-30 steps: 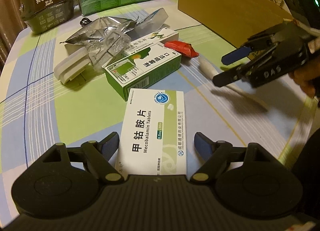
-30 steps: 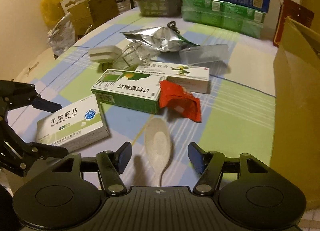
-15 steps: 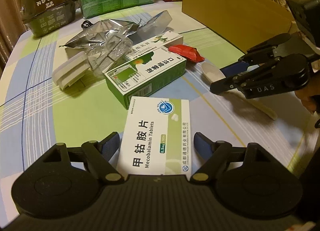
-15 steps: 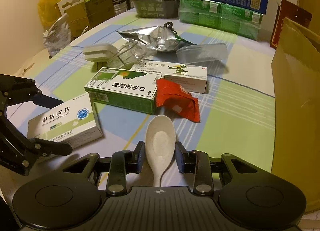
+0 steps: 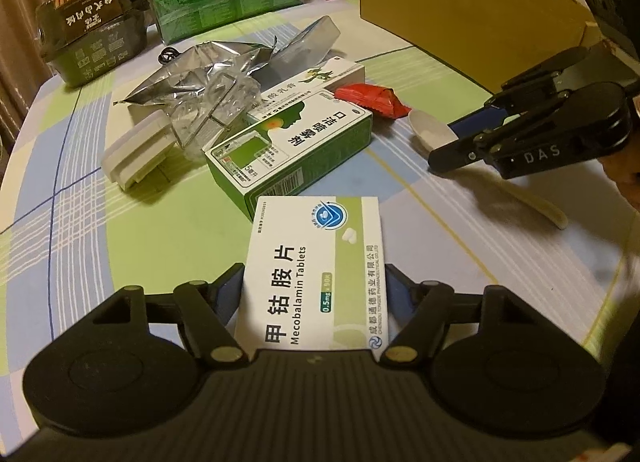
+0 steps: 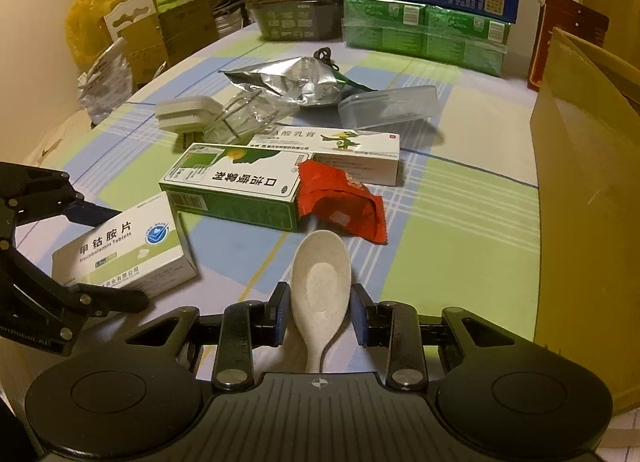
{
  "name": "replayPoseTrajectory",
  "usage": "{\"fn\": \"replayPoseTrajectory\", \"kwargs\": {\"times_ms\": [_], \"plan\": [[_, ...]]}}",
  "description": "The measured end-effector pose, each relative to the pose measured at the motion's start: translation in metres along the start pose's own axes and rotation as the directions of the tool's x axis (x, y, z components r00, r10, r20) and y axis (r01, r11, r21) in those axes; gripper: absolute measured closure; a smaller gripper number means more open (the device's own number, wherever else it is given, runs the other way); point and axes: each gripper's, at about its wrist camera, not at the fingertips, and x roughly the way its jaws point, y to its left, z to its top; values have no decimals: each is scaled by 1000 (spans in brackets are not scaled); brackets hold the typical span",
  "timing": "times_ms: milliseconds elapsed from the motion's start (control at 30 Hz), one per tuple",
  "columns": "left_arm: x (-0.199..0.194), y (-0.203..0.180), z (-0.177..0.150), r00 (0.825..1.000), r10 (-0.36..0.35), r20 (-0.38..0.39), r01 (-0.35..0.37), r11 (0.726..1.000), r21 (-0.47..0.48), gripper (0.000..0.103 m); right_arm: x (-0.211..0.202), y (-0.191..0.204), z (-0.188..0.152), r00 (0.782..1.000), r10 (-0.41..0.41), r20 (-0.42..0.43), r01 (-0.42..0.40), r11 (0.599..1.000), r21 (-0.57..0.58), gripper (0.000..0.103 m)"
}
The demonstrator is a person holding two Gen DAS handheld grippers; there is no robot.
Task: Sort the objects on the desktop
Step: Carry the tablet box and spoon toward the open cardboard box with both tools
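Note:
A white Mecobalamin tablet box (image 5: 316, 274) lies flat on the checked tablecloth, and my left gripper (image 5: 314, 288) is shut on its two long sides. The box also shows in the right wrist view (image 6: 124, 258). A cream plastic spoon (image 6: 320, 286) lies bowl-forward on the cloth, and my right gripper (image 6: 320, 312) is shut on the bowl's sides. In the left wrist view the spoon (image 5: 432, 132) and the right gripper (image 5: 456, 140) sit at the right.
A green medicine box (image 6: 236, 186), a white ointment box (image 6: 332, 146), a red wrapper (image 6: 340, 202), a silver foil bag (image 6: 292, 80), a clear lidded case (image 6: 388, 106) and a white adapter (image 6: 186, 116) lie mid-table. An open cardboard box (image 6: 588, 166) stands right. Stacked cartons (image 6: 424, 2) line the back.
My left gripper closed in from wide open onto the tablet box. My right gripper closed onto the spoon's bowl and both moved slightly forward.

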Motion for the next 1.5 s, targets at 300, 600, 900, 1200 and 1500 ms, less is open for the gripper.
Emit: {"fn": "replayPoseTrajectory", "kwargs": {"times_ms": [300, 600, 900, 1200, 1500], "plan": [[-7, -2, 3, 1000, 23, 15, -23, 1000, -9, 36, -14, 0, 5, 999, -11, 41, 10, 1000, 14, 74], [-29, -5, 18, 998, 30, 53, -27, 998, -57, 36, -38, -1, 15, 996, -25, 84, 22, 999, 33, 74], [-46, -13, 26, 996, 28, 89, -21, 997, -79, 36, -56, -1, 22, 993, -30, 118, 25, 999, 46, 74], [-62, -14, 41, 993, 48, 104, -35, 992, -121, 36, -88, -4, 33, 984, -50, 171, 40, 997, 58, 74], [-89, -36, 77, 988, 80, 130, -58, 984, -167, 36, -140, -15, 51, 969, -76, 235, 59, 995, 80, 74]]}}
